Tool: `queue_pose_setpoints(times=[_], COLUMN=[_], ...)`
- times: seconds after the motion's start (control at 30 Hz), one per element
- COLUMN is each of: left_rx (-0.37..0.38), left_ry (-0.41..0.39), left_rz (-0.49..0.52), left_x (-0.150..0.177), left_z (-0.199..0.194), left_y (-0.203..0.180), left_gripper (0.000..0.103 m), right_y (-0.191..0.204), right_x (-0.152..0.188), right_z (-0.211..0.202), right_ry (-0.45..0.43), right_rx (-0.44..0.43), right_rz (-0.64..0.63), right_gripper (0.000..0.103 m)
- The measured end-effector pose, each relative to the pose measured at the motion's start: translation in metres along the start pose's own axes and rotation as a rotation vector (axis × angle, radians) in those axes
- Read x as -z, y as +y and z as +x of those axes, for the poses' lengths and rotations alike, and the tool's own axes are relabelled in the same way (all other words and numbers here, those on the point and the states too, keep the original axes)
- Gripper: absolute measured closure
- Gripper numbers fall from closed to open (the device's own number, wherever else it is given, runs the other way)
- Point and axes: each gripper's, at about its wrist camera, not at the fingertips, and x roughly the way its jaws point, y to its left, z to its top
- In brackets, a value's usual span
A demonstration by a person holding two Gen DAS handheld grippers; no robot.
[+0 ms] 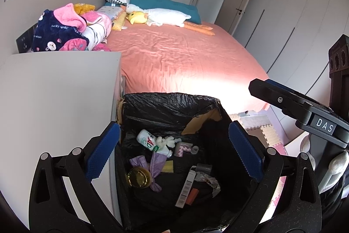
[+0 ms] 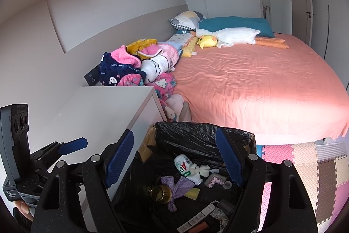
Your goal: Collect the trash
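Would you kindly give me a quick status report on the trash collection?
Left gripper open, empty. Right gripper open, empty, both above the trash bin. Bottle and scraps already inside. Nothing in the way.

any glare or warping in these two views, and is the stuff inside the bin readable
Left wrist view: sunlight blows out the near edge of the bed, and the fisheye bows the walls. Right wrist view: a milder bright patch on the bed, with the same curved edges and dark corners. In both, the black-lined bin is dim inside, yet the white bottle reads sharply.
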Motion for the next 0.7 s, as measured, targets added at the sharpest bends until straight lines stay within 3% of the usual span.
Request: queue_pose_setpoints(times=[0.7], left_rx=[0.007], left_ry=[0.005], left_rz=[-0.008], left_x=[-0.0010], left_z=[-0.0005], left_y=[0.0008], left_gripper=[0.007], right_y=[0.0019], right_x=[-0.0007], right_z=[-0.0007], right_ry=[-0.003], right_rx=[0.000], right_rz=[-0.002], right_gripper=[0.025])
